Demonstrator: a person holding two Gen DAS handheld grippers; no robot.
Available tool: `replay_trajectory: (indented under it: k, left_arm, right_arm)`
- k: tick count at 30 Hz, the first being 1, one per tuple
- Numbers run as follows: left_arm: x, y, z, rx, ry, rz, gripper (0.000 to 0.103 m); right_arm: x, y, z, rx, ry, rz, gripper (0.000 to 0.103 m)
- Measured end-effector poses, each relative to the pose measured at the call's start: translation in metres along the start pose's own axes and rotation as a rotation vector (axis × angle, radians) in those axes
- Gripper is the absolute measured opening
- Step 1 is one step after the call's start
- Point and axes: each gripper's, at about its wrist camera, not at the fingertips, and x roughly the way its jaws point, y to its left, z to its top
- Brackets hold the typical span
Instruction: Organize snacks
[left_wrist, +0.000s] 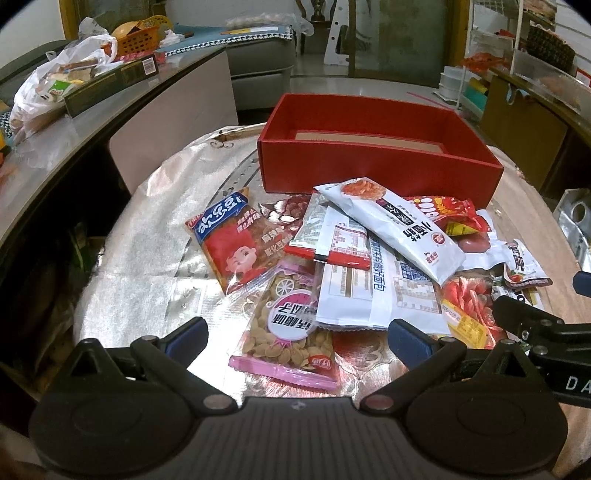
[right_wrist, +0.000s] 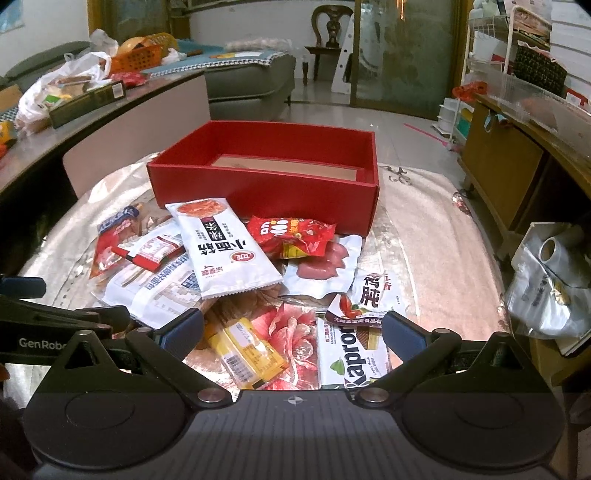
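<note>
Barely begun: red box (right_wrist: 266, 192) at the far side of the tabletop (right_wrist: 436, 236) showing only a bare cardboard floor, snack packets (right_wrist: 225, 247) heaped just in front of it, none inside. Left gripper (left_wrist: 295, 334) spread wide, low over the pink seed packet (left_wrist: 291, 325), holding nothing. Right gripper (right_wrist: 293, 328) equally wide over the yellow bar (right_wrist: 247, 352) and wafer pack (right_wrist: 351, 360), level, pointed boxward

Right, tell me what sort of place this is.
Most likely a home living room. A grey sofa stands beyond the cluttered coffee table, a carved wooden chair sits by the glass sliding door, and the red box with snack packets rests on a floral tablecloth.
</note>
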Motion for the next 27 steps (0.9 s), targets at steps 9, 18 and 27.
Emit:
replay_trajectory:
  k: [9, 18, 27]
  left_arm:
    - [-0.0001, -0.0010, -0.0008, 0.003, 0.000, -0.004, 0.100]
    - [-0.0006, -0.0017, -0.0008, 0.006, 0.003, -0.003, 0.099]
    - [-0.0005, -0.0011, -0.0011, 0.008, 0.008, -0.004, 0.099]
  right_arm:
    - [0.0024, -0.0007, -0.0010, 0.002, 0.012, -0.013, 0.103]
    - [0.0043, -0.0015, -0.0016, 0.008, 0.018, -0.015, 0.103]
    - [0.0053, -0.0021, -0.0022, 0.011, 0.027, -0.014, 0.103]
